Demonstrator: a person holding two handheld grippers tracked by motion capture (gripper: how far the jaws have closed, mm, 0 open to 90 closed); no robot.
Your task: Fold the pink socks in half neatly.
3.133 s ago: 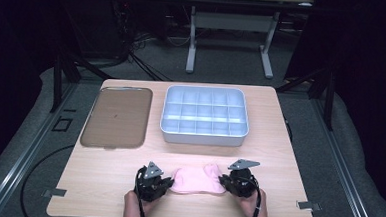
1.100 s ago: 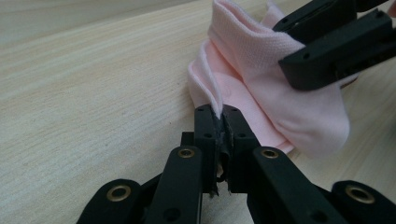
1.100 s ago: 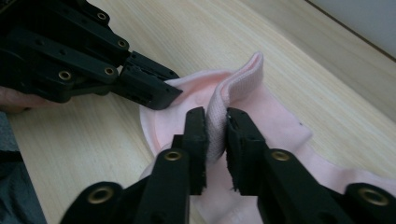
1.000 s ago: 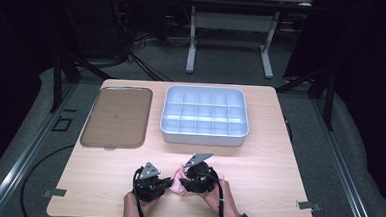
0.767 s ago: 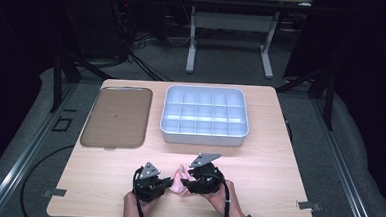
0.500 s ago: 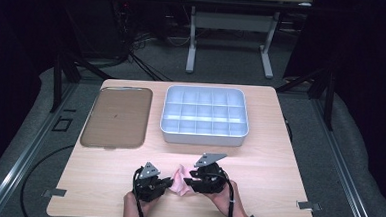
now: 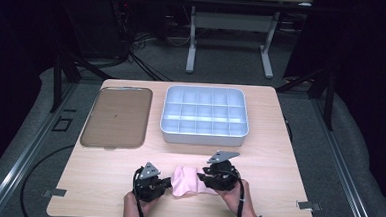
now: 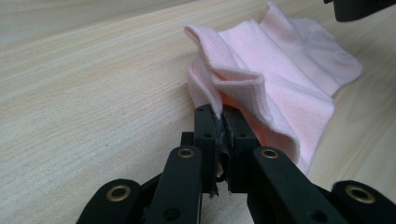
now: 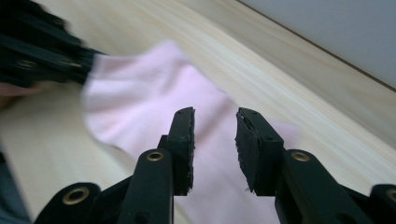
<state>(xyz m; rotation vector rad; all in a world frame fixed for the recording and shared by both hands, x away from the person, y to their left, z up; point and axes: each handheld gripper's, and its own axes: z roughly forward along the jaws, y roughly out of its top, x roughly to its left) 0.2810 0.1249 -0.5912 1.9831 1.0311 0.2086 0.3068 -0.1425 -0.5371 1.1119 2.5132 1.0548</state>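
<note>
On the wooden table (image 7: 102, 184), lower middle of the high view, the left gripper (image 8: 219, 122) pinches a folded pink cloth (image 8: 280, 79); the right gripper (image 9: 214, 128) hovers over it, jaws apart.

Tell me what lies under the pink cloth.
Bare wooden table shows all around the pink cloth, which the left hand-held gripper pinches at one edge. Whatever lies directly beneath its folds is covered and cannot be seen.

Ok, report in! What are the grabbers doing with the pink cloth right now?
Left gripper shut on the cloth edge. Right gripper open above the cloth. Cloth bunched on the table. Nothing in the way.
</note>
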